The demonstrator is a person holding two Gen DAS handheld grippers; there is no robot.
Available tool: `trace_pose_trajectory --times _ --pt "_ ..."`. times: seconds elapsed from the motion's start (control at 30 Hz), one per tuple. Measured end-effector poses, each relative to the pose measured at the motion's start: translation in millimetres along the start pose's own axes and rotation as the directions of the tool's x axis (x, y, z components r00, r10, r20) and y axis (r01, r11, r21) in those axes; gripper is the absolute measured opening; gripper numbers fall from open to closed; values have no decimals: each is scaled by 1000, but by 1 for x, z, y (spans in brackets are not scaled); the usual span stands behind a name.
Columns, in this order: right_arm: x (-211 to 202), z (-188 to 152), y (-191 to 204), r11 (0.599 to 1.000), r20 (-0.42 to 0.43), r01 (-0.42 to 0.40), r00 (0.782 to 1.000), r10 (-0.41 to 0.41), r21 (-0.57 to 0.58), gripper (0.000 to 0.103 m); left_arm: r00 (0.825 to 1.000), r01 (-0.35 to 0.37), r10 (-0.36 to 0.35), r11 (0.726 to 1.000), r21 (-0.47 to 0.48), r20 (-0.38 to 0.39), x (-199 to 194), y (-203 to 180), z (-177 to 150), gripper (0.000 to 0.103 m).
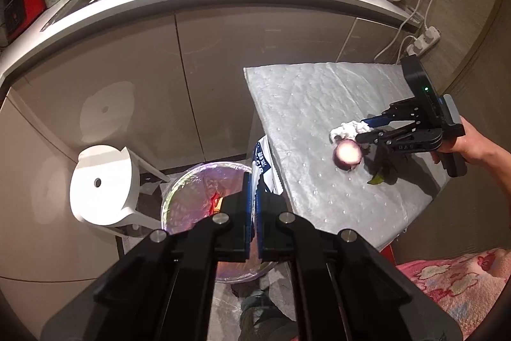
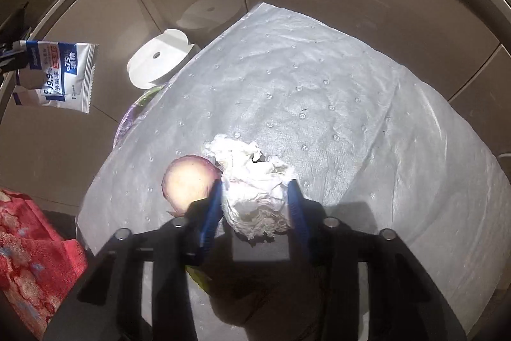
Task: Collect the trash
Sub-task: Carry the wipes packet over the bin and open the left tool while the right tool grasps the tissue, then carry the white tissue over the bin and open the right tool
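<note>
Two grippers in play. Left gripper clenched on one blue-and-white wipe packet, hanging over one bin lined with a glossy bag. Right gripper clamped around one crumpled white tissue on the cloth-covered bench, touching one halved red onion. One white stool beside the bin.

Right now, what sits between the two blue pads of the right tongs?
A crumpled white tissue fills the gap between the right tongs, lying on the grey table cover beside the halved onion. The right wrist view shows it.
</note>
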State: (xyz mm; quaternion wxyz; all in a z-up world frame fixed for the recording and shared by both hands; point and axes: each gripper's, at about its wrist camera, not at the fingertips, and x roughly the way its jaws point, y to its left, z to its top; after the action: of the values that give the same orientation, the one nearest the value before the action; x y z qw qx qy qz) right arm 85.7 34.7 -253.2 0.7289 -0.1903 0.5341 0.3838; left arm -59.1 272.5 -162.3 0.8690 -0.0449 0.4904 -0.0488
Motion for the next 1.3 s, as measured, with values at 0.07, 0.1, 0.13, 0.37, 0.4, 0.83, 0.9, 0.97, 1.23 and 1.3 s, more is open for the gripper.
trace_pose_trajectory --times 0.07,0.1,0.13,0.37,0.4,0.83,0.9,0.97,1.23,1.3 --pt "-6 0 -1 1000 7 16 1000 -16 15 25 1000 -3 3 1000 -19 -10 2 10 -5 2" --pt "-10 0 -1 999 16 20 1000 -21 25 24 1000 -6 6 1000 -22 -13 3 13 -7 2" --pt "-15 -1 -2 999 25 18 999 -19 42 23 1000 -10 10 1000 -26 -17 5 17 -9 2" --pt "-74 -6 -4 979 169 -9 985 -26 203 22 999 -2 0 999 -48 -47 22 36 -19 2" --pt "-86 -8 -2 974 199 -25 980 -21 227 22 998 -1 -2 999 -53 -60 27 39 -21 2" --pt "-169 -9 48 934 391 -176 919 44 310 22 938 -21 -20 993 -115 -345 161 62 -55 30" --pt "-169 -8 56 938 382 -171 923 46 302 22 942 -53 20 995 -89 -336 167 60 -56 52" --pt "-168 -5 62 939 375 -174 926 54 295 22 947 -61 37 996 -67 -318 167 60 -55 55" --pt "-127 14 102 952 308 -197 944 120 232 22 974 -26 -1 993 -115 -228 113 66 -41 60" --pt "-106 24 117 958 275 -203 951 143 202 22 984 -37 14 991 -125 -179 84 68 -37 70"
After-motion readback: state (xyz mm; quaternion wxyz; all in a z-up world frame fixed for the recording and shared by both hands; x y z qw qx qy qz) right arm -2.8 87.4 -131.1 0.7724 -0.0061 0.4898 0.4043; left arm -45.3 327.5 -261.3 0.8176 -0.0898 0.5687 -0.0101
